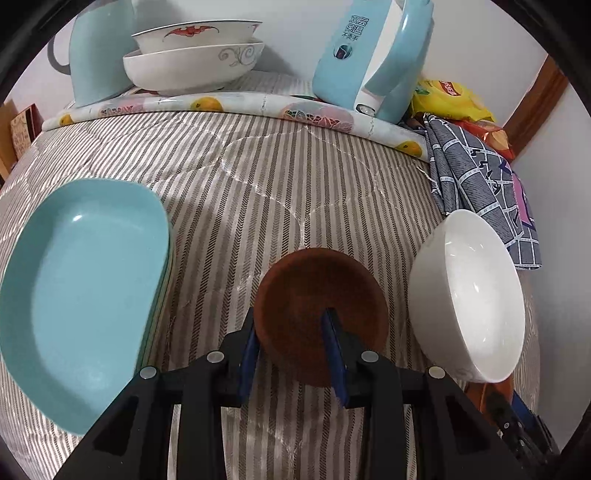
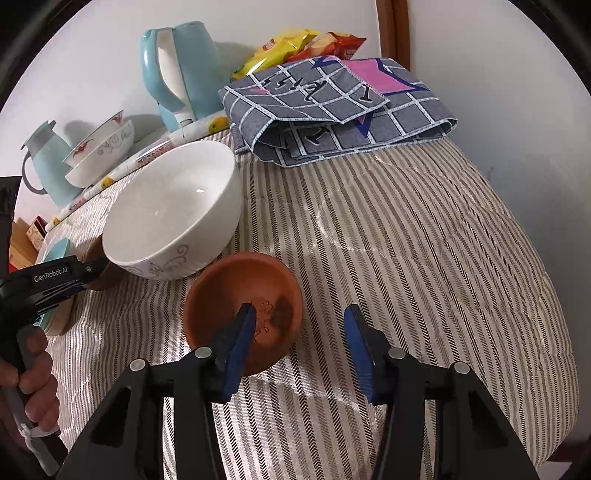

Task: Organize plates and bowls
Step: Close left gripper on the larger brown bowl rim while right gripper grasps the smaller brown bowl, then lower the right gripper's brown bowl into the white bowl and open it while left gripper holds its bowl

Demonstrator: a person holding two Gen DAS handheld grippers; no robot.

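Wall: plain white wall across the top of the left wrist view, shadows cast on it.
Trim: brown wooden strip at upper right; also at top centre of the right wrist view.
Surface: quilted cover with brown and white stripes fills the middle of both views.
Mat: fruit-print mat along the far edge.
Light: even, indoor.

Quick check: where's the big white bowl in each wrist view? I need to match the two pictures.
Left wrist: white bowl at right edge, beside a brown bowl.
Right wrist: white bowl left of centre, behind a terracotta bowl.
Shared landmark: grey checked cloth just beyond the bowl.
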